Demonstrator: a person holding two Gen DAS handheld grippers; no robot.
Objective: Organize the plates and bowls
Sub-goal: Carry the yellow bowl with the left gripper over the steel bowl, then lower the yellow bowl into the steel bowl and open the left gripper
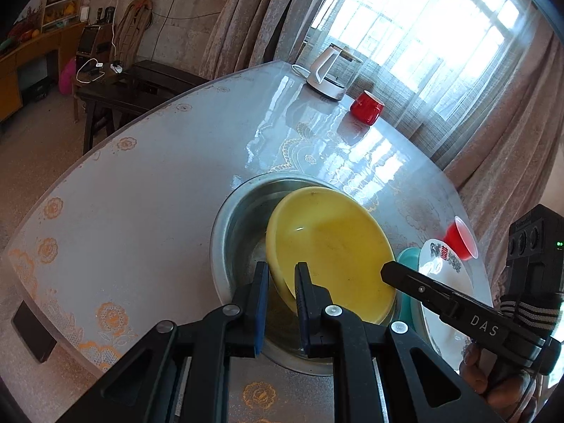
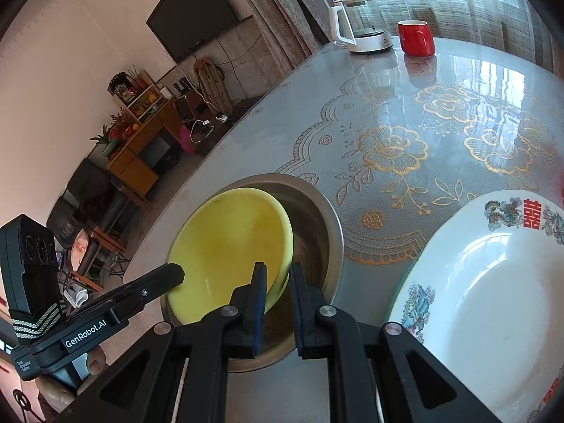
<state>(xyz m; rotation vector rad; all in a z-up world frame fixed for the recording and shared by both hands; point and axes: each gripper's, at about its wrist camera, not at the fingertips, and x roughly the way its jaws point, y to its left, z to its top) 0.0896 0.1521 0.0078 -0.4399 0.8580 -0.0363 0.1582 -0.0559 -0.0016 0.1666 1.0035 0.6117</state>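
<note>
Both pairs of fingers pinch the rim of one yellow plate [image 1: 331, 246], one gripper on each side of it. Farthest left on the table [image 1: 134, 218] lies a small dark rectangular object [image 1: 34, 331] near the edge, on the grey cloth with gold flowers. Next comes the left gripper [image 1: 282, 282], its blue-padded jaws clenched on the plate's near-left rim. That plate sits tilted inside a steel basin [image 1: 239, 218], its left edge low in the basin and its right edge raised above the basin's lip. The right gripper [image 2: 277, 282] grasps the opposite rim, and in the left wrist view its black finger crosses the plate's right edge. Just right of the basin a teal dish [image 1: 409, 257] peeps out from under a white plate [image 2: 493, 299] painted with birds and red characters. A small red cup [image 1: 458, 238] stands beside that white plate. Toward the far edge of the table, by the curtained window, stand a white kettle [image 2: 359, 24] and a red mug [image 2: 416, 37], close together.
</note>
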